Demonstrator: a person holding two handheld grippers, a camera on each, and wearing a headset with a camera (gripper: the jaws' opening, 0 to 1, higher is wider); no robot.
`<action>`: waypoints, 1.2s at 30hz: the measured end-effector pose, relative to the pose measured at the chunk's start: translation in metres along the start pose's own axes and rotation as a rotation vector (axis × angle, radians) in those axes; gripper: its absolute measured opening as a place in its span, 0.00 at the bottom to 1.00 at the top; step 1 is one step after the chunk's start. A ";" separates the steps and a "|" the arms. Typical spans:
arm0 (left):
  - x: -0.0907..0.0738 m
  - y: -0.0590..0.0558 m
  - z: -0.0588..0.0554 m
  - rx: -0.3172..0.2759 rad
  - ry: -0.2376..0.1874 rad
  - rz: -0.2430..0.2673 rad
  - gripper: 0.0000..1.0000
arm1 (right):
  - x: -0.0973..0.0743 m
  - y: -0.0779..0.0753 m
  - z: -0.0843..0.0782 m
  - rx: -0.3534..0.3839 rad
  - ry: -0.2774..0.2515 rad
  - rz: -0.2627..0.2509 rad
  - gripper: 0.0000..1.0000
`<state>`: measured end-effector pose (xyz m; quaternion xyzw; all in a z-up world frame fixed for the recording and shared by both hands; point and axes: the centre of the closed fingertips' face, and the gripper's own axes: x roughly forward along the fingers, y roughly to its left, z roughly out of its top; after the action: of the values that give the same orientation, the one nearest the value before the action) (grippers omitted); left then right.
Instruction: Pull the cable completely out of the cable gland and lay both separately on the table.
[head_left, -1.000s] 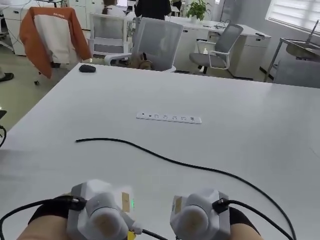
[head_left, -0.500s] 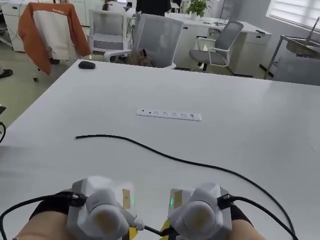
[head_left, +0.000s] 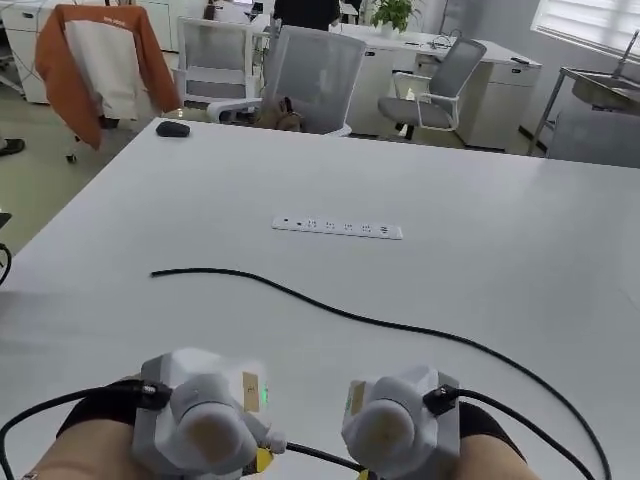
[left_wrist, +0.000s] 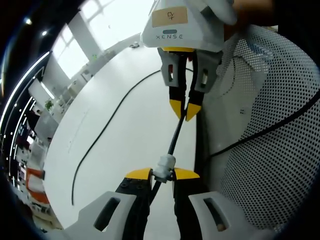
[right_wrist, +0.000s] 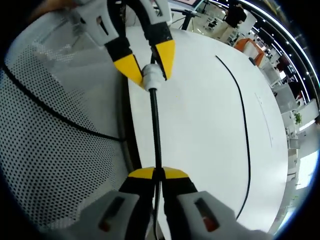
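- Two grips: our left gripper (left_wrist: 162, 174) fingers (left_wrist: 137, 174) clench the gland (left_wrist: 164, 165); right gripper (right_wrist: 156, 173) fingers (right_wrist: 175, 173) clench the cable (right_wrist: 154, 120).
- Between them the cable runs straight over the counter's (head_left: 480, 260) near edge, seemingly threaded through the gland.

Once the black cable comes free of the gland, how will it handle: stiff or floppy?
Likely floppy: the cable lies in loose curves across the table. Between the right gripper and the gland in the left gripper it runs straight, so probably taut now. Thin and smooth-looking, it might slip in the jaws.
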<state>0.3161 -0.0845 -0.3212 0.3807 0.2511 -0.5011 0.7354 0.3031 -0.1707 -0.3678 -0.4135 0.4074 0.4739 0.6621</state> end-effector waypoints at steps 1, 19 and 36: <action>0.000 0.000 0.000 -0.002 -0.001 0.002 0.17 | 0.000 0.000 -0.002 0.000 0.010 -0.004 0.02; -0.001 -0.001 0.004 0.015 -0.018 -0.003 0.17 | -0.013 0.011 0.049 -0.008 -0.224 0.051 0.05; 0.002 0.003 0.000 0.006 -0.013 0.003 0.17 | -0.006 0.003 0.025 0.031 -0.114 0.014 0.02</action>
<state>0.3200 -0.0852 -0.3219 0.3801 0.2445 -0.5032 0.7366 0.3024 -0.1483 -0.3549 -0.3725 0.3795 0.4950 0.6872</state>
